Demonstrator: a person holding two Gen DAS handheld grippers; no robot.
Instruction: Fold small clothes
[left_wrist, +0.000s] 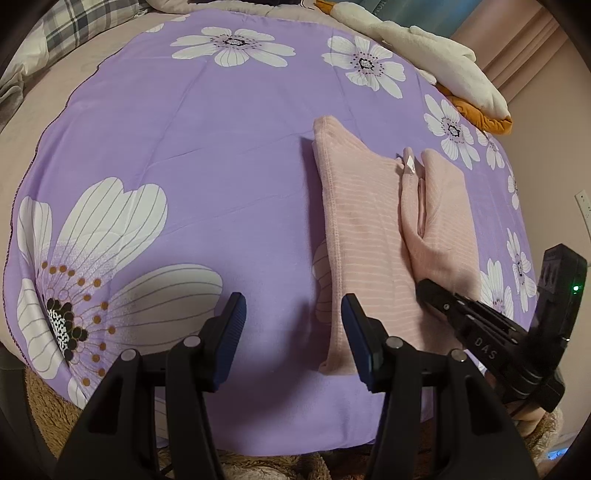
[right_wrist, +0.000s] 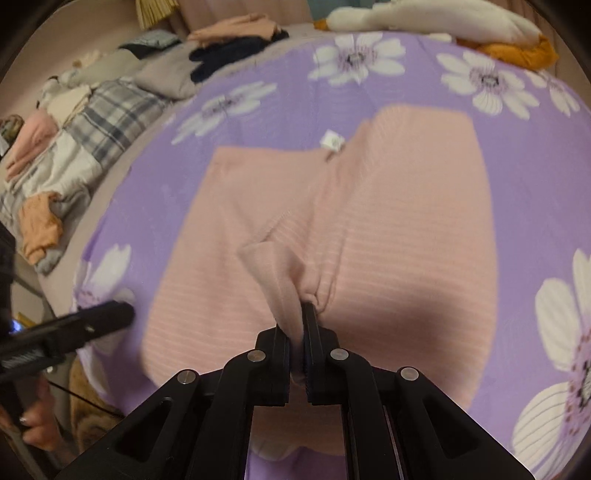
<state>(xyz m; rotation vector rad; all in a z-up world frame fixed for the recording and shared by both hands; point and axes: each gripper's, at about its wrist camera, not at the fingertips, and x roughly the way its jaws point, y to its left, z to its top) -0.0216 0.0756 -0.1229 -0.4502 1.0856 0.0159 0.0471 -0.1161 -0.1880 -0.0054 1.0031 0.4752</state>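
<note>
A pink striped garment (left_wrist: 369, 229) lies partly folded on the purple flowered sheet (left_wrist: 207, 155), a white tag (left_wrist: 410, 164) near its far end. My left gripper (left_wrist: 293, 314) is open and empty, hovering over the sheet at the garment's near left edge. My right gripper (right_wrist: 298, 325) is shut on a pinched fold of the pink garment (right_wrist: 369, 229) at its near edge, lifting the cloth a little. The right gripper also shows in the left wrist view (left_wrist: 428, 291), resting on the garment's near right part. The left gripper shows in the right wrist view (right_wrist: 110, 314).
A white and orange plush toy (left_wrist: 443, 62) lies at the sheet's far right. Plaid bedding (right_wrist: 92, 125) and piles of other clothes (right_wrist: 236, 44) lie to the left and far side. A brown fuzzy blanket (left_wrist: 44, 406) borders the near edge.
</note>
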